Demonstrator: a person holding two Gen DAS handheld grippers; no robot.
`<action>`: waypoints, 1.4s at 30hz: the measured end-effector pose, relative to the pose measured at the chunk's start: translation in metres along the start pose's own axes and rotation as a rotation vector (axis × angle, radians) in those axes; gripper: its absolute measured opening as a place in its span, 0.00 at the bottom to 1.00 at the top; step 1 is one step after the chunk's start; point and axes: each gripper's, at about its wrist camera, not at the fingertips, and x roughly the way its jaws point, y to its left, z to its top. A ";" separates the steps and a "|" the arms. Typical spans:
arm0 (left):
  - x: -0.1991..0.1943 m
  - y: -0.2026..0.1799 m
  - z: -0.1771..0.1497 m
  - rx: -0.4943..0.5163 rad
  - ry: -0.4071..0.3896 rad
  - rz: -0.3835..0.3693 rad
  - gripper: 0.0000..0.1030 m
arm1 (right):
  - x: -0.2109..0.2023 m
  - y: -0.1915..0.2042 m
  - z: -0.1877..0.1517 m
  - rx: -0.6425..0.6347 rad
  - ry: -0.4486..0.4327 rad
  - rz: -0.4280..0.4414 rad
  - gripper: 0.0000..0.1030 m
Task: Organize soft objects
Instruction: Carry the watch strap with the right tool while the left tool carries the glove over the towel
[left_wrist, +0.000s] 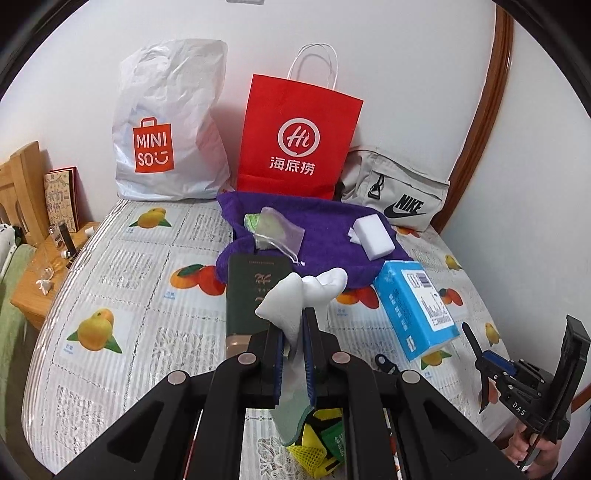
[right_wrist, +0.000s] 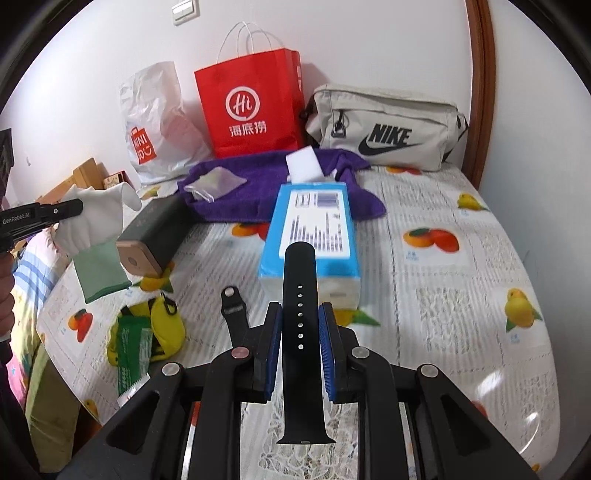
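My left gripper (left_wrist: 293, 332) pinches a white sock with a green cuff (right_wrist: 98, 240) above the table's left edge (right_wrist: 55, 306). Below lies a yellow mesh pouch (right_wrist: 166, 328). Mid-table, the blue tissue pack (right_wrist: 314, 236). My right gripper (right_wrist: 300, 332) clamps a black watch strap (right_wrist: 300, 295) upright, above the near edge.
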 end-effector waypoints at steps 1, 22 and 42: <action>0.000 0.000 0.002 -0.004 -0.002 -0.002 0.09 | 0.000 0.000 0.003 -0.002 -0.003 0.000 0.20; 0.029 -0.007 0.060 -0.010 0.002 -0.013 0.09 | 0.033 0.009 0.099 -0.026 -0.056 0.082 0.20; 0.100 -0.004 0.117 -0.028 0.027 -0.025 0.09 | 0.119 -0.005 0.174 -0.020 -0.032 0.076 0.20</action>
